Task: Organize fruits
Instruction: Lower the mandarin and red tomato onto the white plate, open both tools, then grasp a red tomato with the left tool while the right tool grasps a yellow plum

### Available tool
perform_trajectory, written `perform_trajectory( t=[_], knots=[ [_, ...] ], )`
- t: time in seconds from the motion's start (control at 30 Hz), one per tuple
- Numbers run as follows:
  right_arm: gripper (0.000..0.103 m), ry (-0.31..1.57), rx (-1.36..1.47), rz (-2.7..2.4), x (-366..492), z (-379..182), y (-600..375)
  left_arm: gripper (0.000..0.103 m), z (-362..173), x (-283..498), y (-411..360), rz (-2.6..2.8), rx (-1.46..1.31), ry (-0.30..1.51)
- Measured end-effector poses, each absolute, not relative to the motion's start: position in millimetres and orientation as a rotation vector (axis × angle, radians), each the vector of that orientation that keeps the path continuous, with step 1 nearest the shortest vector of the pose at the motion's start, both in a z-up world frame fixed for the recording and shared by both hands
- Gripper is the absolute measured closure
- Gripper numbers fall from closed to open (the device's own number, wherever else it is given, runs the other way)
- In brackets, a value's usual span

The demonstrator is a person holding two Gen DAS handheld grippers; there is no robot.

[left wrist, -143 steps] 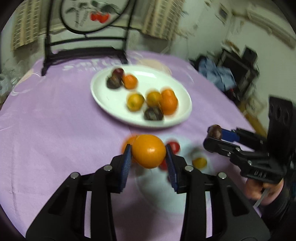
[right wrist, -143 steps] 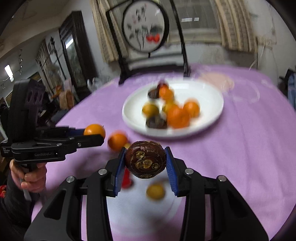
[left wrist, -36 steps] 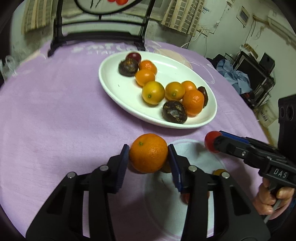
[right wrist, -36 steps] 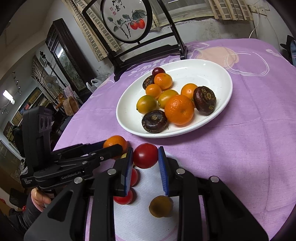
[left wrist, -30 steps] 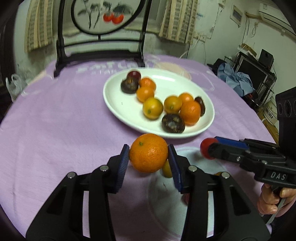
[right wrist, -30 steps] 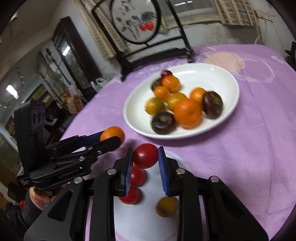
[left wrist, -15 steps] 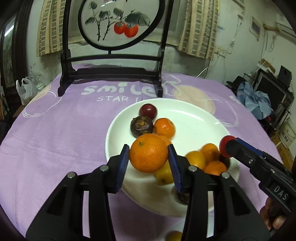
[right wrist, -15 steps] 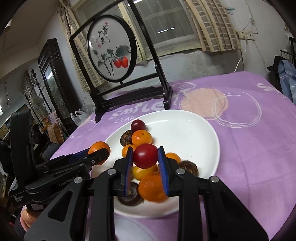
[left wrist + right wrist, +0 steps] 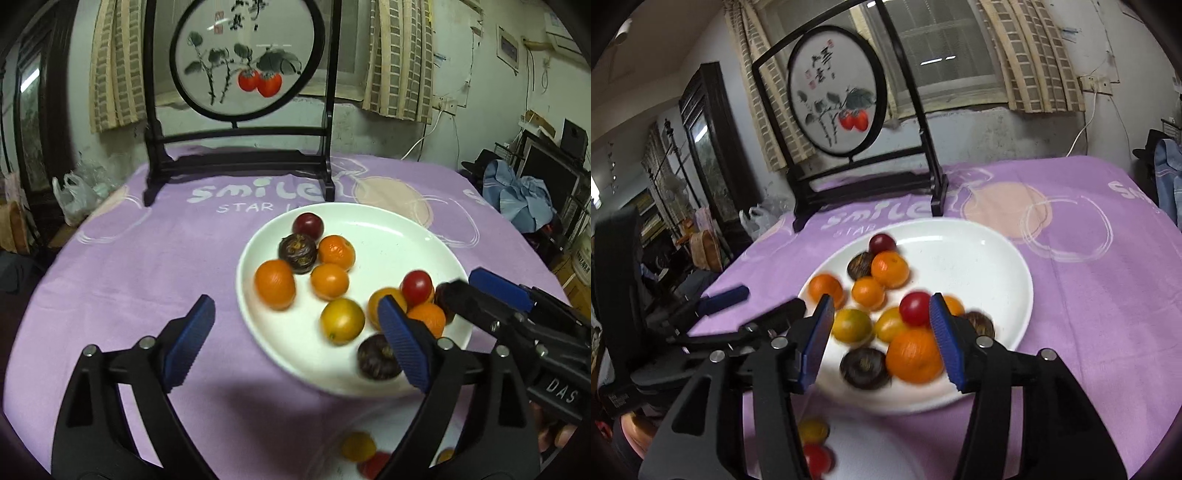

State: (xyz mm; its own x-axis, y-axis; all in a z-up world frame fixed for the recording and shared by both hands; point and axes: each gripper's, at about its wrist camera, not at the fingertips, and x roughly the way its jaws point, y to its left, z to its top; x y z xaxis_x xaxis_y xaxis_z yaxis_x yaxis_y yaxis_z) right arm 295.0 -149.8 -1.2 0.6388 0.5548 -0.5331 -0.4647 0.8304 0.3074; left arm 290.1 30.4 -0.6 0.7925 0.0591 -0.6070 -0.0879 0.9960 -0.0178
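A smooth white oval plate (image 9: 388, 236) lies on the purple tablecloth (image 9: 147, 258) in the centre-right of the left wrist view, its long axis running from upper left to lower right, and it holds a loose heap of round fruit. At its left edge sits a dimpled orange (image 9: 274, 284); further back are two smaller oranges, a wrinkled dark brown fruit (image 9: 297, 253) and a glossy dark red one (image 9: 308, 226). Toward the lower right a shiny red tomato (image 9: 416, 283) rests on top of other oranges, beside a yellow fruit (image 9: 342, 321) and a second brown one. The left gripper (image 9: 295, 347) is spread wide with nothing between its ribbed blue pads, poised over the plate's near edge. The right gripper (image 9: 882, 334) is likewise released and empty, its pads either side of the heap in the lower centre of its own view. At the bottom edge, blurred yellow and red fruits (image 9: 812, 443) lie on a second pale plate. A black-framed round painted screen (image 9: 247, 62) stands upright at the table's far side.
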Motion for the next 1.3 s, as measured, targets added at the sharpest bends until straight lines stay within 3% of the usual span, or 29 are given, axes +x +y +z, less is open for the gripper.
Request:
perform_trajectory(
  t=[0.5,0.63,0.93,1.07,1.13,1.3],
  knots=[
    [0.045,0.81,-0.04,0.616,231.9,-29.2,-163.3,0.007,-14.4,238.8,43.9,0.111,-0.014,0.706],
    [0.056,0.88,-0.1,0.649,221.5,-41.1,-157.9,0.007,-16.4,236.8,51.8,0.147,-0.021,0.717],
    [0.064,0.903,-0.286,0.672,196.2,-55.6,-137.2,0.007,-16.0,233.2,65.6,0.18,-0.052,0.724],
    [0.068,0.92,-0.291,0.657,195.7,-59.7,-140.5,0.007,-15.9,232.8,66.3,0.181,-0.052,0.724],
    [0.076,0.932,-0.294,0.654,197.5,-61.4,-139.6,0.007,-16.2,232.0,66.0,0.176,-0.045,0.723],
    [0.077,0.943,-0.236,0.645,204.3,-60.9,-147.9,0.007,-19.0,230.8,61.2,0.132,-0.024,0.745]
  ],
)
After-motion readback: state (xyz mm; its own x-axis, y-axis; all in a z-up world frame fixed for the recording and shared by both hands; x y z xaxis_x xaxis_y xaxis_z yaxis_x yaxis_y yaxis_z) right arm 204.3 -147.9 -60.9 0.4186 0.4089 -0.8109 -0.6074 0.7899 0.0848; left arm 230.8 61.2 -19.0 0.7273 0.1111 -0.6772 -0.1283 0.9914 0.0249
